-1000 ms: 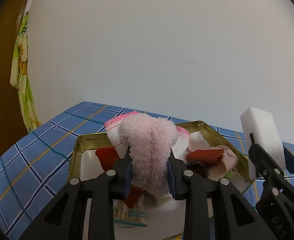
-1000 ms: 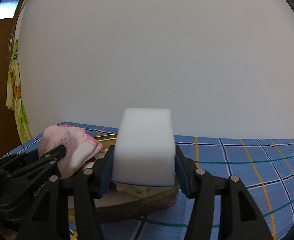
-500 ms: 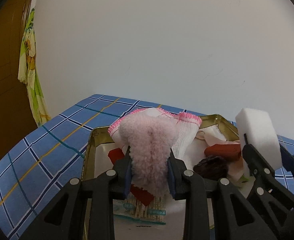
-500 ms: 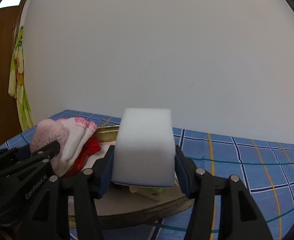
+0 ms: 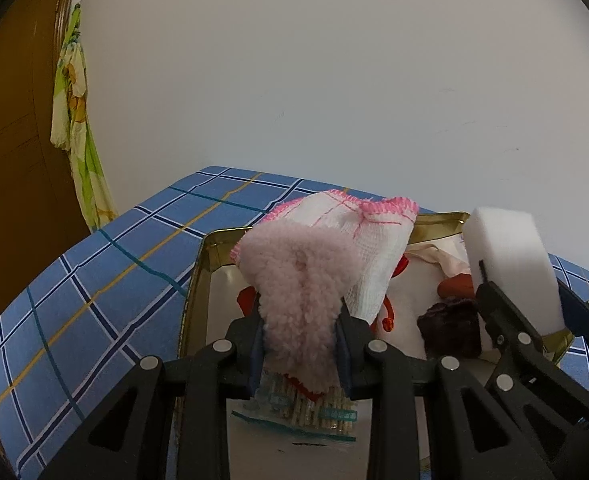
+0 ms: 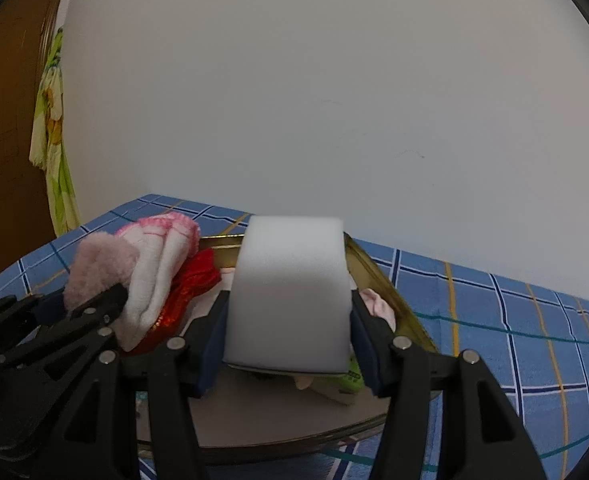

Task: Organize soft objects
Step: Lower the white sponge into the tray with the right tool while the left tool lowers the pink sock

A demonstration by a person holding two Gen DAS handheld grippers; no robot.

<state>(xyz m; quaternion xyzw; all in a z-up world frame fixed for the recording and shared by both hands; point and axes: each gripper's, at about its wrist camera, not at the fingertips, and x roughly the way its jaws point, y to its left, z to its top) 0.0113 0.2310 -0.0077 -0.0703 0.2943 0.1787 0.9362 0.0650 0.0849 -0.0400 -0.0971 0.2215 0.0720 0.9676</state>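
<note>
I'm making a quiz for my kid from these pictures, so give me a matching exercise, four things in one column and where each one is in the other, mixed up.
Things:
1. pink cloth
2. sponge
3. tray
4. purple item

Places:
A. lying in the tray
B. on the blue checked tablecloth
C. between the fingers of the right gripper
D. between the fingers of the left gripper

Pairs: 1-D, 2-C, 3-B, 4-A
</note>
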